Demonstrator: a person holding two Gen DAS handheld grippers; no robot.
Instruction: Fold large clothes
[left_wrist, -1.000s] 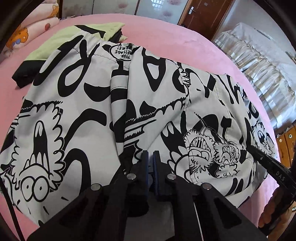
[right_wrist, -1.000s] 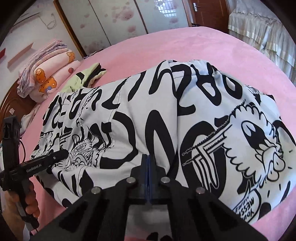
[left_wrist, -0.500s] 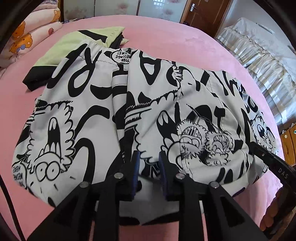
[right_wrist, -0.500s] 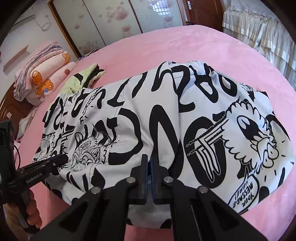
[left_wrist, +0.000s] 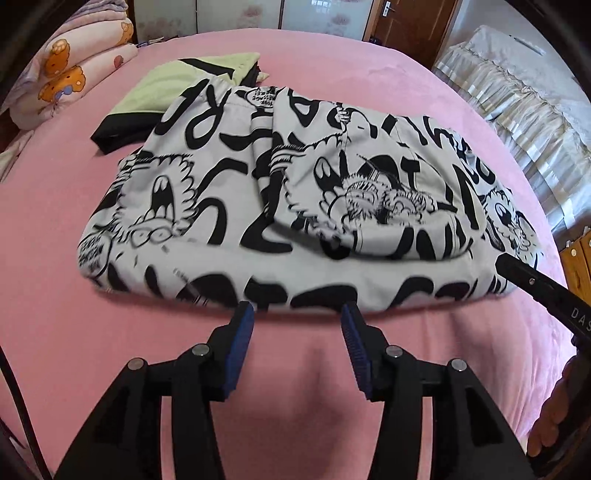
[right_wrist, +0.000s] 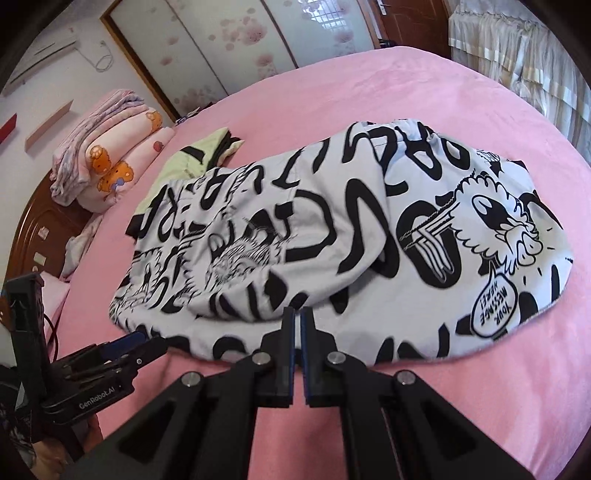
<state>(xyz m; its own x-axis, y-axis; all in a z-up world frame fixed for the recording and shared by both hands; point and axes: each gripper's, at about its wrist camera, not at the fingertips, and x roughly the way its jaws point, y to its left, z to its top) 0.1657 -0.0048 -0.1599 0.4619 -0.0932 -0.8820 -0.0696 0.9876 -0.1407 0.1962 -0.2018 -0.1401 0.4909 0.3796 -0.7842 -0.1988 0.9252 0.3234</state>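
**Left-wrist view: printed garment folded on pink bed, both tools off it**

Left-wrist view: the left tool (left_wrist: 297, 314) is seen with its jaws spread; they have just been opening, and nothing is between them. Its blue pads (left_wrist: 242, 332) hang just short of the garment's near edge, over bare bed (left_wrist: 295, 387).

The garment (left_wrist: 295, 206), white with black cartoon lettering, lies folded in a wide bundle on the pink bed. Its long axis runs left to right across this view, with a folded edge facing the camera. An upper layer is doubled over the right half, and a seam runs away from the camera down the middle. Its far left corner overlaps a green and black cloth (left_wrist: 177, 88).

From the right wrist, the right tool (right_wrist: 297, 319) is seen pressed together, pinching nothing; its tips sit at the garment's near edge, and contact cannot be told. In this view the garment (right_wrist: 332, 240) stretches from lower left to upper right. The left tool (right_wrist: 136, 341) appears at its left end.

No containers are seen. Folded quilts (right_wrist: 110, 162) are stacked at the bed's head.
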